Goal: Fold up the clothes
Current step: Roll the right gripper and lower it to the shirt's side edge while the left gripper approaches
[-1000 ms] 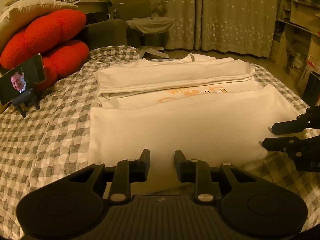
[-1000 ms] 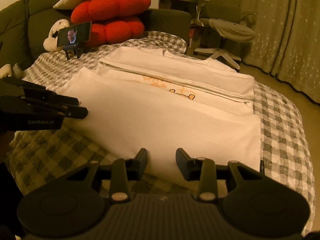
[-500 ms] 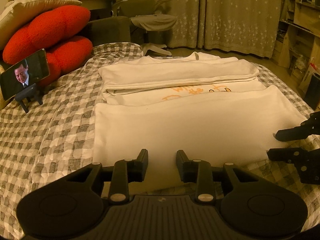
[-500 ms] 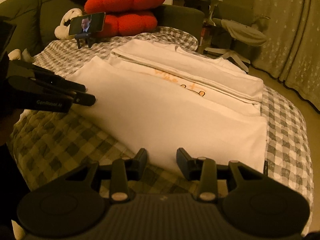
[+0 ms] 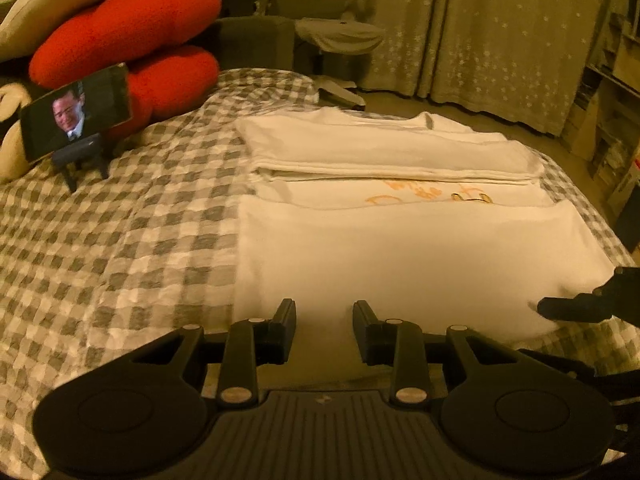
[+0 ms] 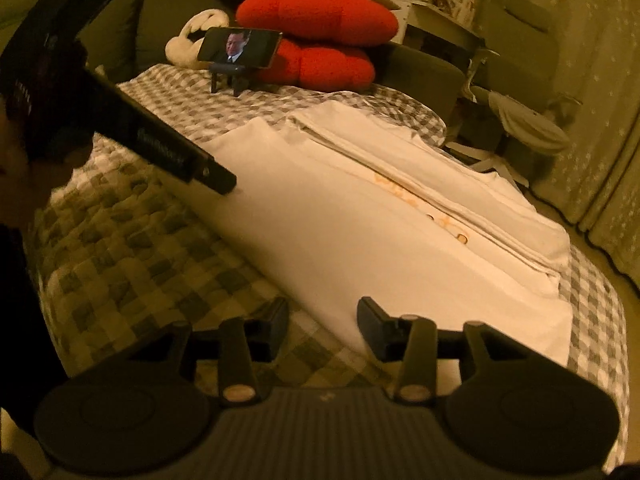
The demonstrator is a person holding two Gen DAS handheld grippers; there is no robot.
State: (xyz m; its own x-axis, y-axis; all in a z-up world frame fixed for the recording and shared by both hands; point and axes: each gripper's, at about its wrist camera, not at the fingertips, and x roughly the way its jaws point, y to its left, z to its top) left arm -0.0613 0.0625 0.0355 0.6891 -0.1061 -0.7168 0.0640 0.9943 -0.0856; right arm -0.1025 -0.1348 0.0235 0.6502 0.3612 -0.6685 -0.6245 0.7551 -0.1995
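Cream garment lay half-folded on the checked bed.

The soft white shirt point(image 5: 400, 264), with long flat folds and orange print, lay on the quilted gingham bedcover point(image 5: 120, 240). The left tongs point(image 5: 324, 320) and the right tongs point(image 6: 322, 322), of black hard plastic, were wide apart and held nothing.

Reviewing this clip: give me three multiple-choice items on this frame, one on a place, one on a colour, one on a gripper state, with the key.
1. Where does the phone stand?
A on the checked bedspread, before the cushions
B on the shirt
C on the floor

2. What colour are the lobed cushions?
A green
B red
C white

3. How is the left gripper?
A shut on the white shirt
B shut, empty
C open

Key: 1 A, its stand rests on the checks; 2 B, plainly red; 3 C, a gap shows between its fingers.
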